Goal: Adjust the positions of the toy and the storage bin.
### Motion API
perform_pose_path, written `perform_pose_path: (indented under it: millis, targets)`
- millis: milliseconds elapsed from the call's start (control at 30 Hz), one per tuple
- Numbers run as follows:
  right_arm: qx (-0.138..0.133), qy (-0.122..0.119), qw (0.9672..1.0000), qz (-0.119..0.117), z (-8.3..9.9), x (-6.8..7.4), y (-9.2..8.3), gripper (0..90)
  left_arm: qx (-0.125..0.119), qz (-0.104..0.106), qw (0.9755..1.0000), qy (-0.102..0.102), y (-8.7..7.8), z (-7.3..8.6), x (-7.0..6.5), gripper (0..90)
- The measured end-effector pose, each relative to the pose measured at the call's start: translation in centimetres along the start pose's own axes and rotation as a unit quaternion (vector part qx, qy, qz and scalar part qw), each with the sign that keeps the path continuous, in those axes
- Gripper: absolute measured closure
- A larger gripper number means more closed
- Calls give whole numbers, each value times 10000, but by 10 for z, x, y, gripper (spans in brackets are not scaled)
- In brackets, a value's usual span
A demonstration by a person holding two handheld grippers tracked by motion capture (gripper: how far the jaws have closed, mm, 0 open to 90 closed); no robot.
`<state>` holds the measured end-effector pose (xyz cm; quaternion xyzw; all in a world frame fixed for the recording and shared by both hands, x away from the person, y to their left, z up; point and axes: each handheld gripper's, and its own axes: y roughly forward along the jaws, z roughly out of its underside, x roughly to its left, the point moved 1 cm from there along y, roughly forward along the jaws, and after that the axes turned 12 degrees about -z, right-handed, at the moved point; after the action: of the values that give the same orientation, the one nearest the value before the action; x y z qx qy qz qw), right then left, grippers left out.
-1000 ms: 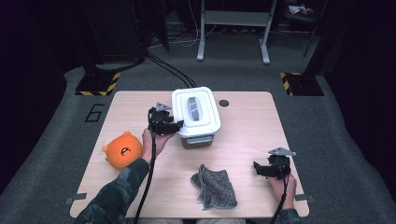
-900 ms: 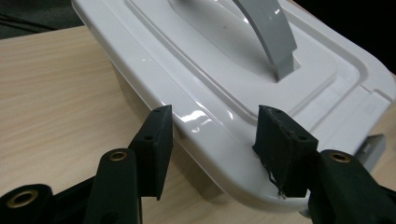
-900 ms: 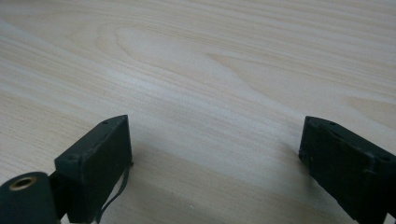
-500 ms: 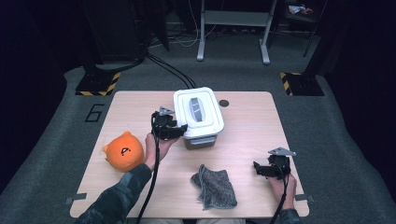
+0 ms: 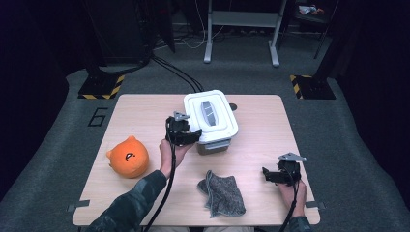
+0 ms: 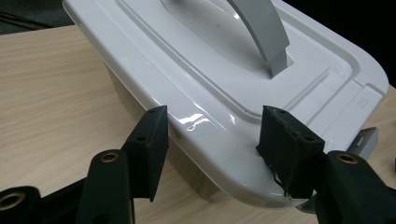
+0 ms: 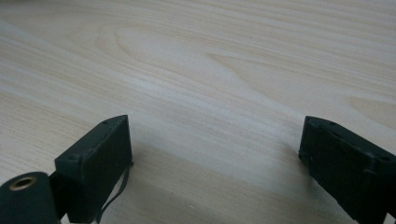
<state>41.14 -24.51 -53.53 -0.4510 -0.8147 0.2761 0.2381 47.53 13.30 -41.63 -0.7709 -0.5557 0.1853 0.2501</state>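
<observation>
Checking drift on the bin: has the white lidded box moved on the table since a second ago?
Yes. The white lidded box has shifted slightly right and away from the orange plush, with the left gripper at its rim.

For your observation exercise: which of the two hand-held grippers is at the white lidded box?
The left hand-held gripper; its jaws straddle the white box's lid edge, while the right one rests apart over bare table.

Bright tabletop, dark surroundings, soft focus
</observation>
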Motion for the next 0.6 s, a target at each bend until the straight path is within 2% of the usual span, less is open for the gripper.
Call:
perform_pose_path:
  millis: [233,367,467,533,600]
  targets:
    - [2,17,10000,-3,0,0,0,86,-24,-66,9999,-80,5,-2,-15,416]
    - [5,9,10000,5,0,0,0,87,-34,-53,10000,-14,7,-4,-20,412]
    - [-3,-5,10000,-7,0,0,0,88,-61,-147,9999,37,7,-5,-19,358]
    - [2,-5,10000,-8,0,0,0,88,-113,-183,9997,-103,5,-5,-13,315]
    - [1,-12,10000,-9,0,0,0,88,-192,-171,9996,-115,-2,-4,-8,275]
